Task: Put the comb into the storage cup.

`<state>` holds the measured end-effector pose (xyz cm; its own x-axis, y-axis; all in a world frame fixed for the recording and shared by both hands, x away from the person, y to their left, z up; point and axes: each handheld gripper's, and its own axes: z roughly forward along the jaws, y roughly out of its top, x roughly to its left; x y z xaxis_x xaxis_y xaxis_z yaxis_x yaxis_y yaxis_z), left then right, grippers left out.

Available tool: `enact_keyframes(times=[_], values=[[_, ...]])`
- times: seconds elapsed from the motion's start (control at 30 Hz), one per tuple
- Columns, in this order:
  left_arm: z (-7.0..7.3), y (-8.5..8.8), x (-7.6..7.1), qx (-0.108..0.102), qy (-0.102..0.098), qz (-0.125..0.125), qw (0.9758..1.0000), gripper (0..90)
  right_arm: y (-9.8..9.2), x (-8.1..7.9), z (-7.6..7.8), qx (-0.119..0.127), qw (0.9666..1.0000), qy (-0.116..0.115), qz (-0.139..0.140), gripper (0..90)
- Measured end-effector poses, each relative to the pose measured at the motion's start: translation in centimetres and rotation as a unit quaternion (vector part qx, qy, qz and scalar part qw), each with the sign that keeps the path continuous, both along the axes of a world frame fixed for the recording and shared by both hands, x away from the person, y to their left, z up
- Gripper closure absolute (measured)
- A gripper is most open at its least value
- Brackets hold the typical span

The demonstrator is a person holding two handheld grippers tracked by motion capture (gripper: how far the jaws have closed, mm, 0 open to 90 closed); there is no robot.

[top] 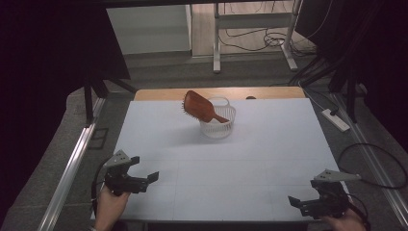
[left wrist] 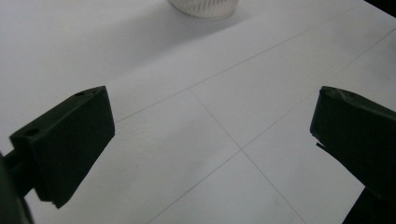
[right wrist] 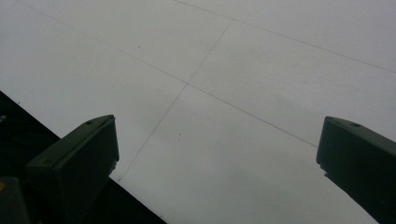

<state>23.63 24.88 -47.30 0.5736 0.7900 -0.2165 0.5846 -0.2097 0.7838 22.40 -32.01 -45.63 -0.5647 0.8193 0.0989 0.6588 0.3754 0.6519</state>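
**Grippers idle at near edge; brush resting in basket**

Left gripper [top: 144,168]: sitting at the near left corner of the table [top: 269,159], a hand [top: 111,204] holding it from below. Jaws are standing wide apart with nothing between them, pointing toward the table's middle. In the left gripper view [left wrist: 212,140] the two black jaws are framing bare white surface crossed by thin seam lines, with the basket's [left wrist: 203,8] base peeking in at the top edge, well away.

Right gripper [top: 302,202]: sitting at the near right corner, a hand [top: 344,222] gripping it at the bottom edge of the high view. Jaws are likewise spread and holding nothing, pointing left along the near edge. In the right gripper view [right wrist: 217,154] the jaws are hanging over plain white surface and the table's dark near edge at lower left. Grey three-cornered plates are showing on top of both grippers.

Basket [top: 219,126]: white, round, slatted wall, standing upright on the far middle of the table, well apart from both grippers.

Brush [top: 198,107]: reddish-brown wooden paddle hairbrush, leaning in the basket with its handle down inside and its head sticking up and out over the rim to the left; bristles are showing along its left edge.

Table: white sheet covering the top, a wooden strip showing along the far edge.

Surroundings: power strip [top: 335,120] lying on the floor to the right; cables trailing on the floor beyond; dark curtains hanging on both sides.
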Motion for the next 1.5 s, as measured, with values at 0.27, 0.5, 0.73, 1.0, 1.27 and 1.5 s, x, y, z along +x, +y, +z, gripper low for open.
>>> enact_keyframes(times=[0.27,0.5,0.73,1.0,1.27,1.5], values=[[-0.1,0.4,-0.9,0.002,0.001,0.004,1.0000,0.0,0.0,0.0,0.0,0.000,1.0000,0.000,0.000,0.0],[-0.3,0.8,-1.5,0.005,0.005,0.006,1.0000,0.0,0.0,0.0,0.0,0.000,1.0000,0.000,-0.001,0.0],[-0.5,1.0,-2.1,0.006,0.010,0.004,0.9999,0.0,0.0,0.0,0.0,-0.001,1.0000,-0.001,-0.001,0.0],[-0.6,1.2,-2.7,0.008,0.014,0.006,0.9999,0.0,0.0,0.0,0.0,-0.001,1.0000,-0.001,-0.002,0.0],[-0.8,1.5,-3.3,0.007,0.020,0.010,0.9997,0.0,0.0,0.0,0.0,-0.001,1.0000,-0.002,-0.002,0.0],[-0.8,1.7,-3.7,0.013,0.020,0.014,0.9996,0.0,0.1,0.0,0.0,-0.002,1.0000,-0.002,-0.004,0.0]])
